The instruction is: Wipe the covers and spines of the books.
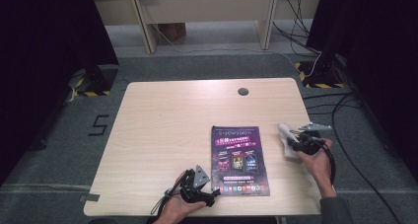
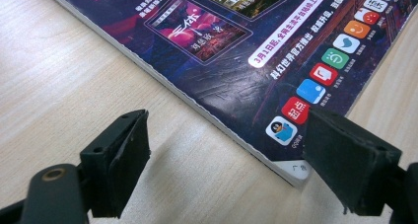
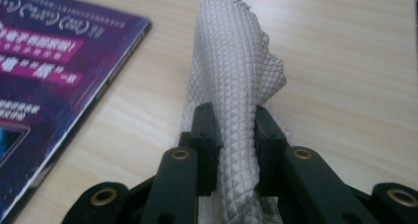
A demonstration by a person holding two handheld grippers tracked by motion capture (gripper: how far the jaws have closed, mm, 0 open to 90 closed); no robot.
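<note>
Right now the jaws of the right gripper (image 3: 235, 130) are clamped on a white cloth (image 3: 234, 81) with a small diamond weave. In the right gripper view the cloth is pinched between the two black jaws in the lower middle of the frame, and its loose end stands up above them to the upper middle. Under it is the pale wooden desk (image 3: 345, 61). At the left edge of that frame lies a corner of a purple magazine (image 3: 44, 71), just beside the cloth but not touching it.

In the left gripper view the jaws of the left gripper (image 2: 236, 155) stand wide apart with nothing between them. One jaw is over bare wood at the lower left, the other is over the near corner of the magazine at the lower right. I cannot tell if that jaw touches the cover.

In the high view the magazine (image 1: 236, 160) lies flat in the lower middle of the frame. The left gripper (image 1: 209, 197) is at its lower left corner, and the right gripper (image 1: 296, 144) with the cloth (image 1: 287, 137) is to the right of it, near the desk's right edge.
</note>
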